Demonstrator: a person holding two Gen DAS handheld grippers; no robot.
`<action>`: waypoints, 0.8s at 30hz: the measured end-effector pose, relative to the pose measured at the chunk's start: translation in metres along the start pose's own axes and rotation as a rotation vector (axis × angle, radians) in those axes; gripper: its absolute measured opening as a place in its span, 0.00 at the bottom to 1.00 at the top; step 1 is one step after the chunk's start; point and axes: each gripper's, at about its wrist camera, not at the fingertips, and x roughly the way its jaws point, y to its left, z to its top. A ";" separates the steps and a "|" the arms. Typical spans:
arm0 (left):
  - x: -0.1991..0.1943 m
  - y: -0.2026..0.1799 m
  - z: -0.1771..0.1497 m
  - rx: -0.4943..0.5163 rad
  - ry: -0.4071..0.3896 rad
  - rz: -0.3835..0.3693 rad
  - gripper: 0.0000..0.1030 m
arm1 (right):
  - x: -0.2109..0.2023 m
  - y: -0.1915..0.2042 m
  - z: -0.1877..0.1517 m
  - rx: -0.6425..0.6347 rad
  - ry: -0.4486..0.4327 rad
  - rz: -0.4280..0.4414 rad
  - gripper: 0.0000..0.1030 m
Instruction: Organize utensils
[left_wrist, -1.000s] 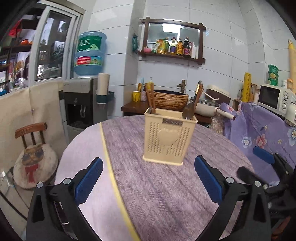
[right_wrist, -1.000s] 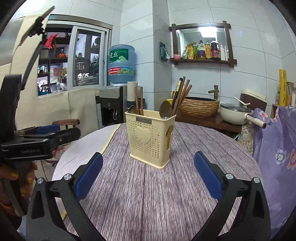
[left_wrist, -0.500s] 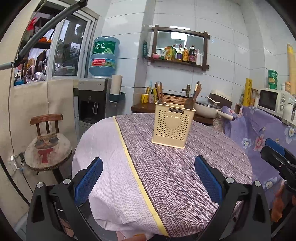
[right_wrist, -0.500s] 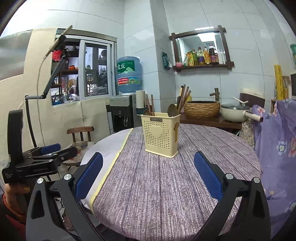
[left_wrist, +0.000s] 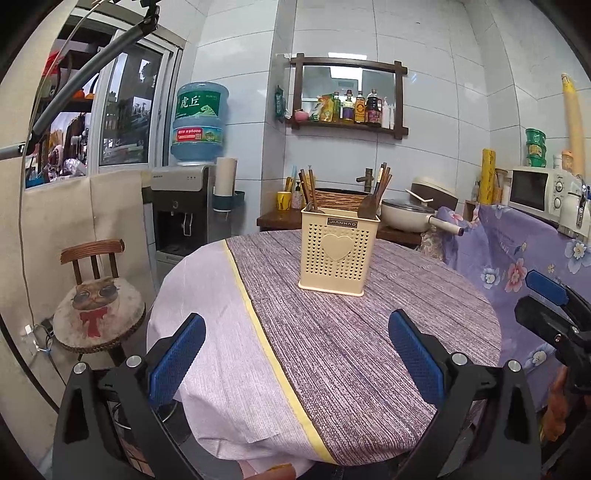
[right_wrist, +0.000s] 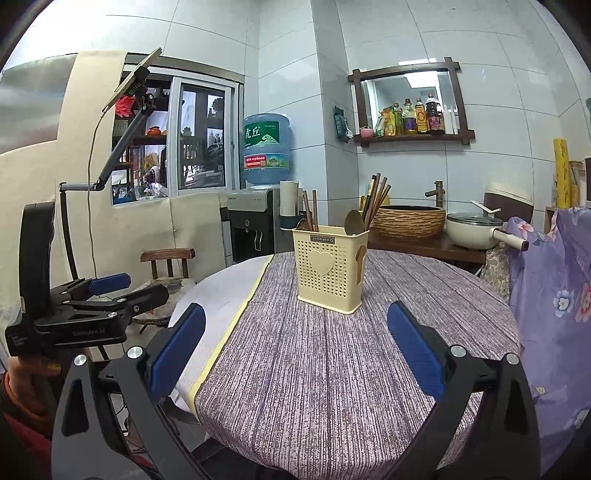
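A cream perforated utensil holder (left_wrist: 337, 253) (right_wrist: 328, 271) with a heart on its front stands upright near the far middle of the round table (left_wrist: 369, 354) (right_wrist: 332, 369). Dark chopsticks (left_wrist: 382, 184) (right_wrist: 376, 197) and wooden spoons (left_wrist: 367, 208) (right_wrist: 354, 222) stick out of its top. My left gripper (left_wrist: 297, 347) is open and holds nothing, well back from the holder at the near table edge. My right gripper (right_wrist: 295, 339) is open too, equally far from the holder. The right gripper also shows at the right edge of the left wrist view, and the left gripper at the left of the right wrist view.
A purple cloth covers the table, with a paler strip (left_wrist: 207, 332) on its left. A wooden chair with a cat cushion (left_wrist: 98, 306) stands left of the table, a water dispenser (left_wrist: 184, 206) behind it. A counter with a basket, pot (left_wrist: 406, 219) and microwave (left_wrist: 539, 192) lines the back.
Both grippers have pulled back and away from the holder, which now looks smaller and farther off. They stay open. The holder and its utensils have not moved.
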 end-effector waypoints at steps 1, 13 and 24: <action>0.000 0.000 0.000 0.002 0.000 0.001 0.95 | 0.000 -0.001 0.000 0.005 0.001 0.001 0.95; -0.001 -0.002 -0.002 0.012 0.002 0.007 0.95 | 0.003 -0.003 -0.002 0.018 0.017 0.011 0.95; 0.000 -0.005 -0.002 0.013 0.010 0.001 0.95 | 0.006 -0.003 -0.003 0.028 0.029 0.021 0.95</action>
